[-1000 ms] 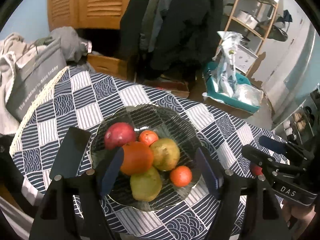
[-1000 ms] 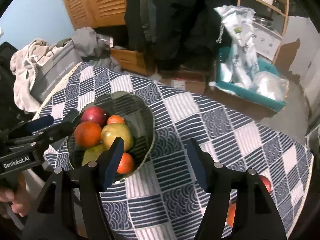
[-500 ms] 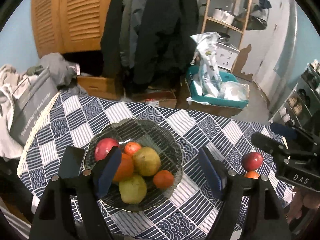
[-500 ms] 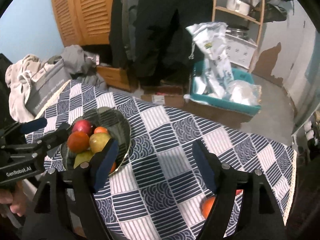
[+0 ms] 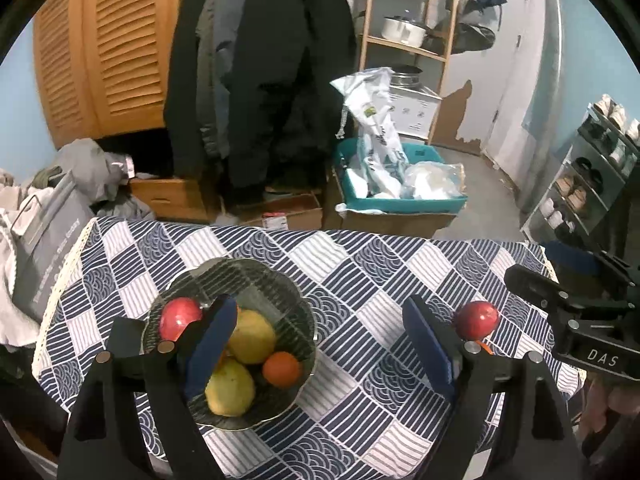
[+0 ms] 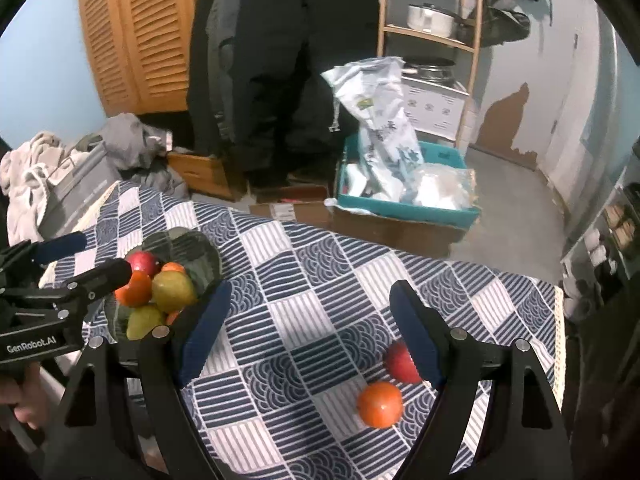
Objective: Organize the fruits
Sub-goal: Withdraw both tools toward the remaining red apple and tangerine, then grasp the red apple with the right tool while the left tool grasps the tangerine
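A dark glass bowl (image 5: 276, 300) on the checked tablecloth holds a red apple (image 5: 178, 317), two yellow-green pears (image 5: 230, 388), and oranges (image 5: 281, 368). It also shows in the right wrist view (image 6: 200, 252). A loose red apple (image 6: 400, 364) and a loose orange (image 6: 379, 404) lie on the cloth at the right; the apple also shows in the left wrist view (image 5: 477, 320). My left gripper (image 5: 320, 344) is open and empty, above the bowl's right side. My right gripper (image 6: 310, 326) is open and empty, above the cloth left of the loose fruit.
The table's far edge (image 5: 320, 232) drops to a floor with a teal crate of bags (image 5: 400, 184) and cardboard boxes (image 6: 292, 208). A grey bag and clothes (image 5: 52, 216) sit at the left. Coats hang behind (image 5: 260, 80).
Both grippers have pulled back and up from the bowl, so more of the table shows. The loose apple and orange at the right have come into view. Both stay open.
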{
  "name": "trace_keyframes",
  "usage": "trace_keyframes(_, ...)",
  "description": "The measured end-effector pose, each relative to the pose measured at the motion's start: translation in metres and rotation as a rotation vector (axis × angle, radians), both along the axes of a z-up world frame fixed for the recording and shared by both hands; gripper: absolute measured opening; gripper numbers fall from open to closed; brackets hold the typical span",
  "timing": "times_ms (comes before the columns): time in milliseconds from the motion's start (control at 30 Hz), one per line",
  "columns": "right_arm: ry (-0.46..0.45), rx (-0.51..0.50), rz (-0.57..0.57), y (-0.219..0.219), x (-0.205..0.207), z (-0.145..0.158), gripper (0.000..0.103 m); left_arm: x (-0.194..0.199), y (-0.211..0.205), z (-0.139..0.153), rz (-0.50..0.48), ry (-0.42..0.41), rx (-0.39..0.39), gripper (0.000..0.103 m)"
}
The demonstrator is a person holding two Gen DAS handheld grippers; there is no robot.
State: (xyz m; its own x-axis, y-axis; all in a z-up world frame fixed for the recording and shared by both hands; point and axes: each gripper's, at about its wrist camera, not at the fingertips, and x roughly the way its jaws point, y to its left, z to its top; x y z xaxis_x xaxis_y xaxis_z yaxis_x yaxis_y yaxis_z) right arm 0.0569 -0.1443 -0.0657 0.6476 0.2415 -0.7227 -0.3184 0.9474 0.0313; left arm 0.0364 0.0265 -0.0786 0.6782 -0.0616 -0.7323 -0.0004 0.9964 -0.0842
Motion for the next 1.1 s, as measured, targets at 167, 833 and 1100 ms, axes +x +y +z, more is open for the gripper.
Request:
trace_keyframes(167,0.008,0.001,-0.038,-0.022,-0.001,-0.003,0.082,0.003,-0.020,0.001,-0.036,0.001,0.008,0.086)
trace_keyframes(833,0.085,-0.006,-0.162,-0.092,0.007,-0.036,0.082,0.031,-0.063,-0.035,-0.086,0.083,0.062,0.086)
trace_keyframes(1100,0.171,-0.004,-0.192,-0.109,0.022,-0.072,0.082,0.048,-0.076,-0.059,-0.092,0.131,0.075,0.086)
